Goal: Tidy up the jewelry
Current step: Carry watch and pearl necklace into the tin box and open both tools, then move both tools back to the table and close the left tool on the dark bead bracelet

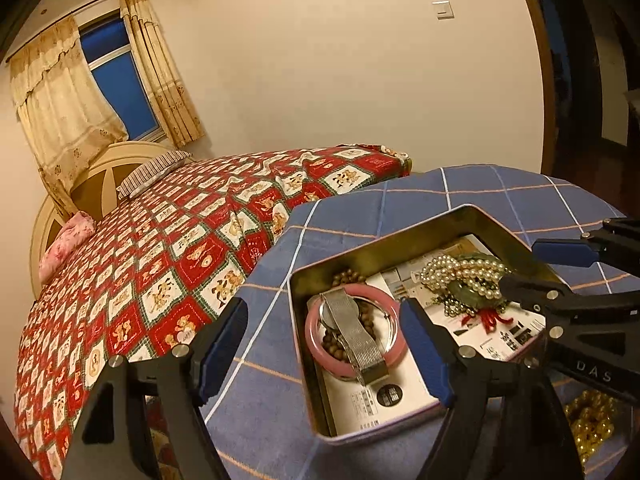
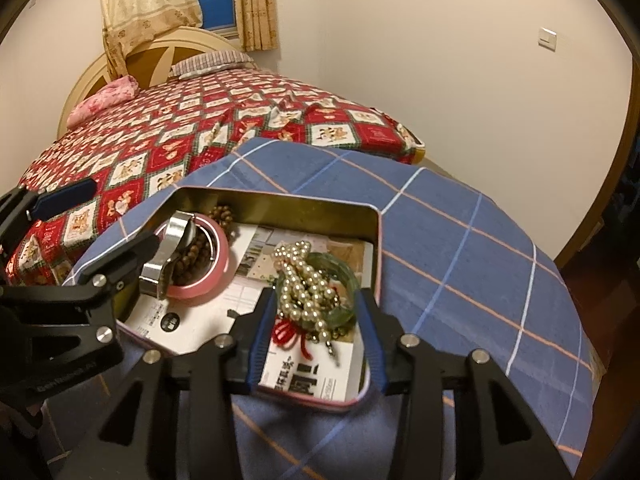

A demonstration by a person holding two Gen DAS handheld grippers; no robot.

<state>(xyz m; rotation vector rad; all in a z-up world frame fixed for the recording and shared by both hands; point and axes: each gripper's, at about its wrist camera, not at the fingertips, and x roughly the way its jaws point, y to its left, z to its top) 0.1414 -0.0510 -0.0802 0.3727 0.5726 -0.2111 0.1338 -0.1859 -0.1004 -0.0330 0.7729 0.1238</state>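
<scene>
I am holding both tongs apart and empty over the tin [image 1: 340,256], left tongs [image 1: 324,356] wide around the watch [image 1: 354,336] on the pink bangle [image 1: 320,350], right tongs [image 2: 316,340] half-open flanking the pearls [image 2: 304,284], so releasing seems done and backing out is coming next.
</scene>
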